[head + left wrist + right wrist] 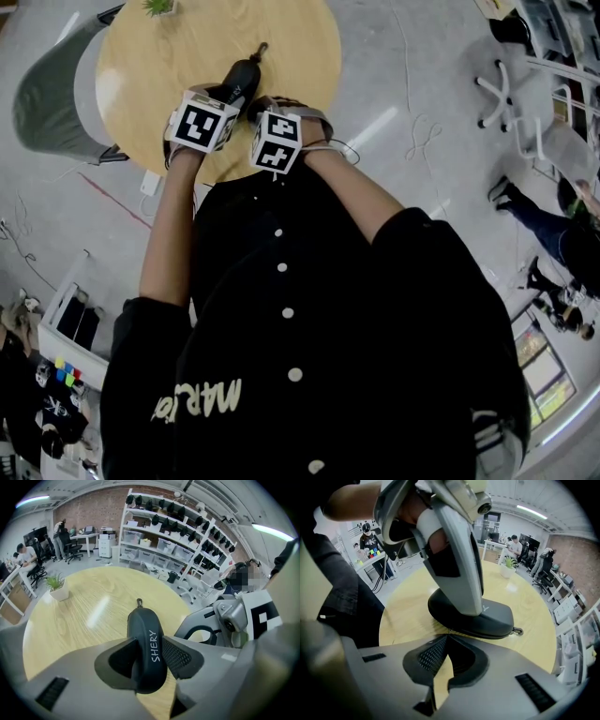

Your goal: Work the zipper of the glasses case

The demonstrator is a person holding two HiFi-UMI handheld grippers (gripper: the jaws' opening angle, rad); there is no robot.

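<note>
at the upper left of the head view a grey shell chair [47,94] stands against the round pale wooden table [300,56]. a small green potted plant [159,7] sits at the table's top edge. just left of centre, the left gripper [149,654] carries its black-and-white marker cube [202,124] and comes down on the dark grey oval glasses case [145,625]. the case rests on the lower middle of the table. the left gripper's fingers [180,656] stand wide and press on the case from both sides, near its closer end. white letters along the top of the case read "shery". a small metal tab [138,603] sticks out of the case's far end, clear of both grippers. to the right, the right gripper [449,637] has its fingers [429,656] drawn tight together. their tips meet right at the case's long edge, just beside the left gripper, which hides the middle of the case in the right gripper view. whether those tips pinch anything there i cannot tell. at the far right of the head view a white wheeled chair base [497,94] stands on the grey floor [422,206], well apart from the table.
</note>
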